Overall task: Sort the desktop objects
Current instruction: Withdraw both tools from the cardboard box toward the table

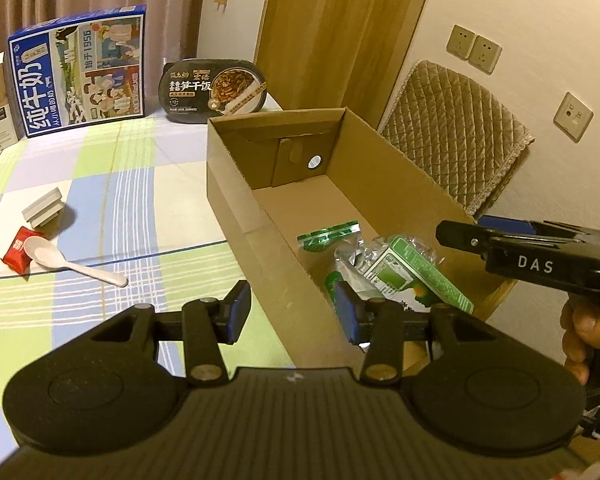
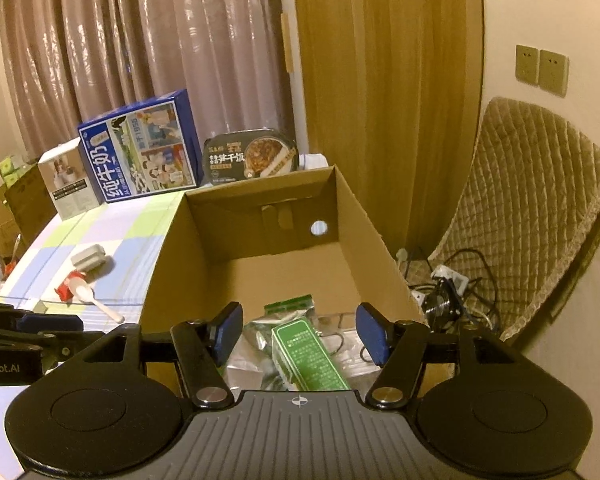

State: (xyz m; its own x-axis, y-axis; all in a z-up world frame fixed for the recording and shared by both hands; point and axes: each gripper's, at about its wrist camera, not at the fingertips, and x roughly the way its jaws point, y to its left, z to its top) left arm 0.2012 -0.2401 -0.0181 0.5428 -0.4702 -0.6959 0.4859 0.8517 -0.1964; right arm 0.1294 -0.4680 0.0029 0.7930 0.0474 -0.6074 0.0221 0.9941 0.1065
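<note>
Nearest the lens, the left gripper [image 1: 293, 312] is seen with its blue-padded jaws spread and nothing between them, poised over the near left wall of the open brown cardboard box [image 1: 236, 184]. The right gripper [image 2: 300, 334] is likewise held wide apart and empty, hovering above the box's near end.

Largest first: the table covered in a green, blue and white checked cloth [image 1: 112, 200] carries everything. The cardboard box stands at its right edge. At the back, a tall blue milk carton with printed figures [image 1: 80, 72] is propped upright, and beside it a black oval ready-meal tray [image 1: 216, 90] leans.

Inside the box, a green rectangular packet box [image 1: 416, 276] lies tilted on crinkled clear-and-green plastic bags [image 1: 328, 236], already sorted away, it seems.

Out on the cloth, well apart from the box, a small grey stepped block [image 1: 44, 208] is spotted; just beside it a white plastic spoon [image 1: 64, 262] rests with its bowl overlapping a small red sachet [image 1: 18, 254].

A drop-off appears to be finished, with both tools free. The next pick is likely among those three small items; a swing to the left and a low, flat approach would be called for, the spoon needing to be cleared before the sachet is pinched.
</note>
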